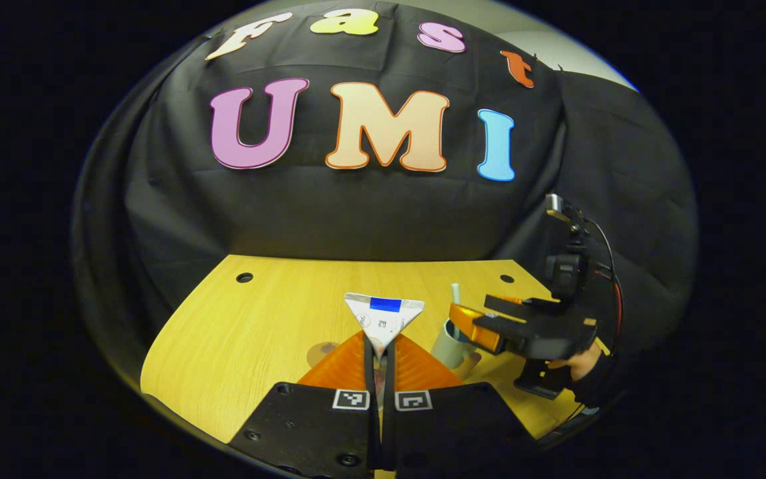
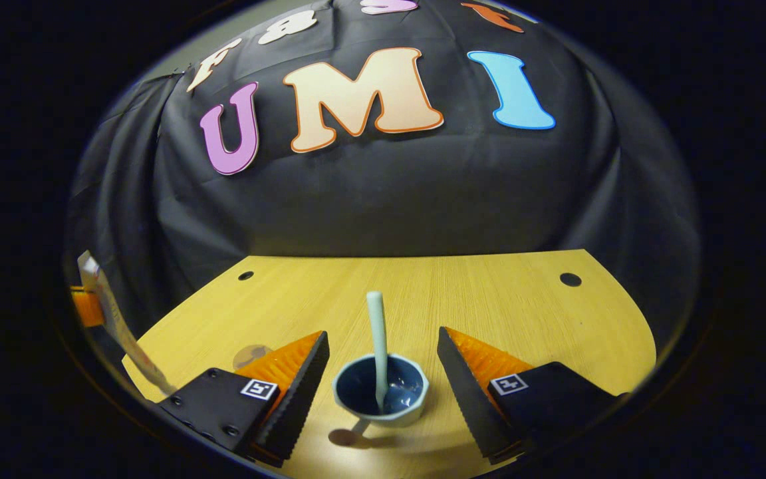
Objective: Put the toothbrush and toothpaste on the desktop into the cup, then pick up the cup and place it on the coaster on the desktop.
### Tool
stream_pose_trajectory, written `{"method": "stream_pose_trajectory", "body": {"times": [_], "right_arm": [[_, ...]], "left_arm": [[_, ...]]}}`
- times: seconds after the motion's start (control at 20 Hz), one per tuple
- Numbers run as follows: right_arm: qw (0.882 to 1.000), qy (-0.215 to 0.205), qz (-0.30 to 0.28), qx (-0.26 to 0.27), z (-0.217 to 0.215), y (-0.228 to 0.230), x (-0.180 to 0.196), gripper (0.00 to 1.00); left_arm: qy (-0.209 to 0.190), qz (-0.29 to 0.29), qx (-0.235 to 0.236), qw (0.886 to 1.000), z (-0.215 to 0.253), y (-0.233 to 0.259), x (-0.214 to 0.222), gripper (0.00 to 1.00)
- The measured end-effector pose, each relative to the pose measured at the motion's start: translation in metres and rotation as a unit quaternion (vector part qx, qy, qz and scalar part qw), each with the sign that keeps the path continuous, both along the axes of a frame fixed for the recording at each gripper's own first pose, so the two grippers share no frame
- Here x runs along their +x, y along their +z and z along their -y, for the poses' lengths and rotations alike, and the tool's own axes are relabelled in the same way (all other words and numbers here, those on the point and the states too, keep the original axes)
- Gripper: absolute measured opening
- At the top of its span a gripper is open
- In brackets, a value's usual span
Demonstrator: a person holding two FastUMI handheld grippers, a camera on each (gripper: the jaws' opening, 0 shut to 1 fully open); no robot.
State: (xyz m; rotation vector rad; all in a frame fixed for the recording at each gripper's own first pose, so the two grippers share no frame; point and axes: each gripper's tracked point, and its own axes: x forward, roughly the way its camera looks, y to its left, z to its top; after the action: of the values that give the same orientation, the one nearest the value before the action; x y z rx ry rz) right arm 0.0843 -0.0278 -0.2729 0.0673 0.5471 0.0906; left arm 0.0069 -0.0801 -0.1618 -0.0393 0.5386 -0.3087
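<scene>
Wooden table point(image 2: 489, 293), lower centre: cup point(image 2: 381, 398) holding toothbrush point(image 2: 378, 346) sits between the wide-open right claw point(image 2: 383, 392).
Left claw point(image 1: 381, 356) clamps the toothpaste point(image 1: 384, 318), raised at centre frame.

1. No legible wording: the toothpaste tube point(image 1: 384, 316) carries a blue patch and small print, too fine to read.
2. The left gripper point(image 1: 381, 338) bears a black-and-white square marker point(image 1: 351, 399) on each finger.
3. The right gripper point(image 2: 382, 332) bears matching ones.
</scene>
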Motion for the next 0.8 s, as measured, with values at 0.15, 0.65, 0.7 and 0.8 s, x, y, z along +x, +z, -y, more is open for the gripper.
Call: {"method": "stream_pose_trajectory", "body": {"times": [0.15,0.65,0.7,0.8], "right_arm": [[1.000,0.001,-0.017,-0.009,0.020,0.001,-0.043,0.99],[0.996,-0.071,-0.055,-0.024,0.098,0.006,-0.137,0.96],[0.995,-0.078,-0.054,-0.025,0.103,0.009,-0.142,0.99],[0.994,-0.092,-0.054,-0.025,0.114,0.011,-0.150,0.99]], "left_arm": [[-0.022,0.010,-0.016,1.000,0.023,0.006,0.014,0.00],[-0.090,0.022,-0.056,0.994,0.110,-0.007,0.061,0.00],[-0.091,0.019,-0.063,0.994,0.117,-0.010,0.065,0.00],[-0.089,0.010,-0.077,0.993,0.127,-0.019,0.071,0.00]]}}
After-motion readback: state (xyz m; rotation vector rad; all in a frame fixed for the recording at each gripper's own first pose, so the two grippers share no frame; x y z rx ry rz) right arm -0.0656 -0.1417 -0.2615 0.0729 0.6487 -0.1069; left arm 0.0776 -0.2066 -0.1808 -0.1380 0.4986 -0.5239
